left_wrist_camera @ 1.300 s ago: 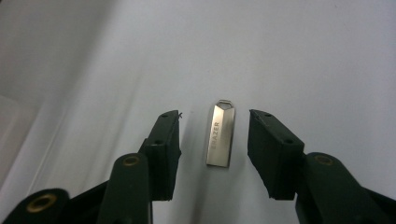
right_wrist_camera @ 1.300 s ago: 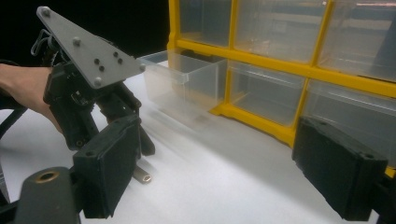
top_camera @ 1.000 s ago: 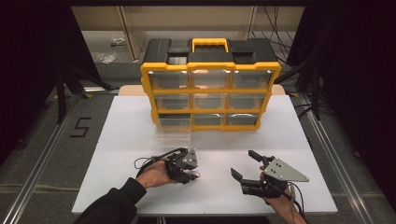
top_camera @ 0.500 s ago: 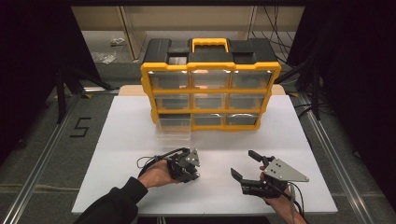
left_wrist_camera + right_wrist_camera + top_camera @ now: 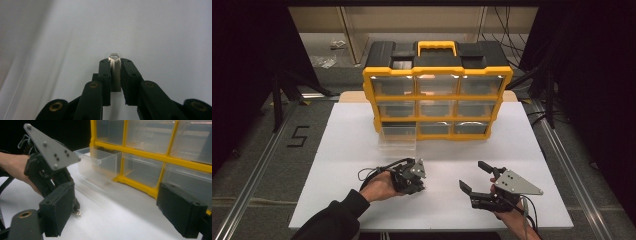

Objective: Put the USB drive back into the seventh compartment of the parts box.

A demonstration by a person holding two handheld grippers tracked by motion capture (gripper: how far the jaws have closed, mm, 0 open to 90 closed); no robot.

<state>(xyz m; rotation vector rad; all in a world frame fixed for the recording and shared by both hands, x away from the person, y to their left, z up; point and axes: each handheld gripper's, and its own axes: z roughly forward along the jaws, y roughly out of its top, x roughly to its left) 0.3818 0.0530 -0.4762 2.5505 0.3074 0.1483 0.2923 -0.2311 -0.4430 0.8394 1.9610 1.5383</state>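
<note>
On the white surface [image 5: 362,135] before the organizer [image 5: 437,90], the left gripper [image 5: 115,62] has just been closing its fingers, now pinching a small metal piece [image 5: 114,56] there; the right gripper [image 5: 475,176] is unchanged, fingers apart, empty

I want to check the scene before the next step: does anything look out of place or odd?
One thing stands out: the clear plastic drawer at the bottom left of the yellow and black drawer cabinet is pulled out onto the white table, while the others sit flush. Nothing looks spilled or damaged.
</note>
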